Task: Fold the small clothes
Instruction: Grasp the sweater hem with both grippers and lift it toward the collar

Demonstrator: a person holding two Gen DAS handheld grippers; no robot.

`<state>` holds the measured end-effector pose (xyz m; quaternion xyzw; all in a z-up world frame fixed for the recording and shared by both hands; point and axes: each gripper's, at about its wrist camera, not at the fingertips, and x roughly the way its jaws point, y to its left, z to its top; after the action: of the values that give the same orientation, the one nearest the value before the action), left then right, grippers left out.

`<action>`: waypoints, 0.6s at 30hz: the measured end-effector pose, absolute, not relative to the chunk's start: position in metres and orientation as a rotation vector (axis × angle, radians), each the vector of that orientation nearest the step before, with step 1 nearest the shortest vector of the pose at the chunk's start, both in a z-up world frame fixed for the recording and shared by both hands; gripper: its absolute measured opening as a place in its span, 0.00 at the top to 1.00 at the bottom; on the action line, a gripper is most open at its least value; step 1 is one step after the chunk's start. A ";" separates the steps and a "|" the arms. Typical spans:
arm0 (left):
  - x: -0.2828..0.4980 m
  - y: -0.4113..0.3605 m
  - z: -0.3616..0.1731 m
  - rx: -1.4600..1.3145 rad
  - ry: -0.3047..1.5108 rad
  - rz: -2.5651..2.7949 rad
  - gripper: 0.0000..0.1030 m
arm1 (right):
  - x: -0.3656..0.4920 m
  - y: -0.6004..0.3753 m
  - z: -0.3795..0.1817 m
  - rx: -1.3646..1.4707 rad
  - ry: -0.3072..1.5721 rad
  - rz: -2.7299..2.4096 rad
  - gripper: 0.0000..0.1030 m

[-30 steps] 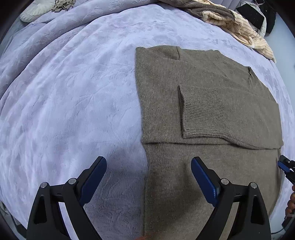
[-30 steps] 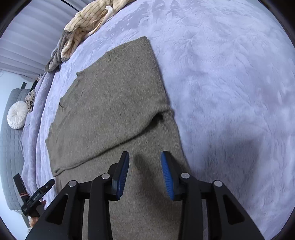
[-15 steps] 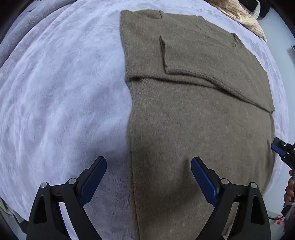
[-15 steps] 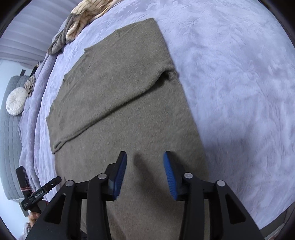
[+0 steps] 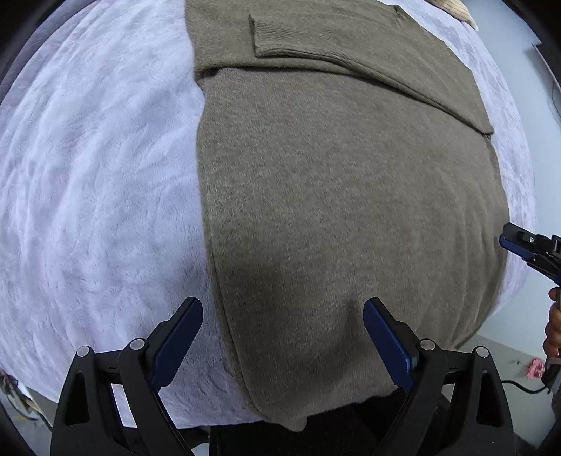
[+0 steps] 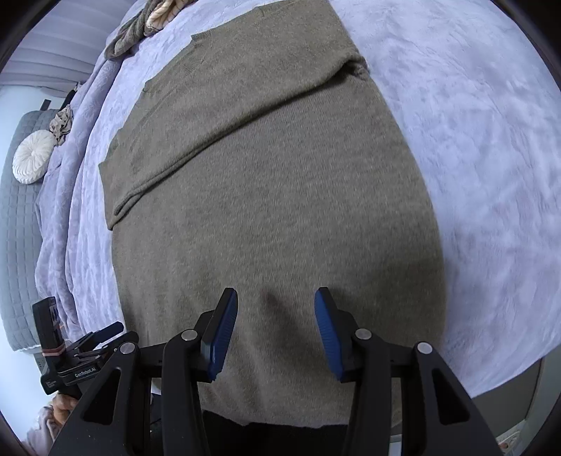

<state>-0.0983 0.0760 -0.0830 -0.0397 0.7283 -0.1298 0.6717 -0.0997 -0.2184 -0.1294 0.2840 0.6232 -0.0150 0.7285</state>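
An olive-brown knit sweater (image 5: 336, 182) lies flat on the lavender bed cover (image 5: 87, 168), both sleeves folded across its chest. Its hem hangs a little over the near bed edge. My left gripper (image 5: 282, 336) is wide open above the sweater's lower left edge, empty. My right gripper (image 6: 275, 326) is open and empty above the lower right part of the sweater (image 6: 273, 182). The right gripper also shows at the right edge of the left wrist view (image 5: 526, 245), and the left gripper shows at the lower left of the right wrist view (image 6: 94, 340).
A heap of striped and grey clothes (image 6: 140, 28) lies at the far end of the bed. A round white cushion (image 6: 33, 156) sits on a grey quilted surface (image 6: 17, 245) at the left. The bed's near edge (image 6: 508, 379) drops to the floor.
Both grippers have drawn back toward the sweater's hem and the near bed edge, and lower. Both stayed open and empty. The sweater has not moved.
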 end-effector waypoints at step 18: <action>-0.178 0.067 -0.110 -0.122 1.846 -0.670 0.09 | -0.201 -0.243 -0.178 0.511 1.677 -0.066 0.52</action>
<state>-0.1779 0.0673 -0.1101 -0.0516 0.7813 -0.2834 0.5537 -0.2012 -0.2428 -0.1777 0.2238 0.7352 -0.0290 0.6392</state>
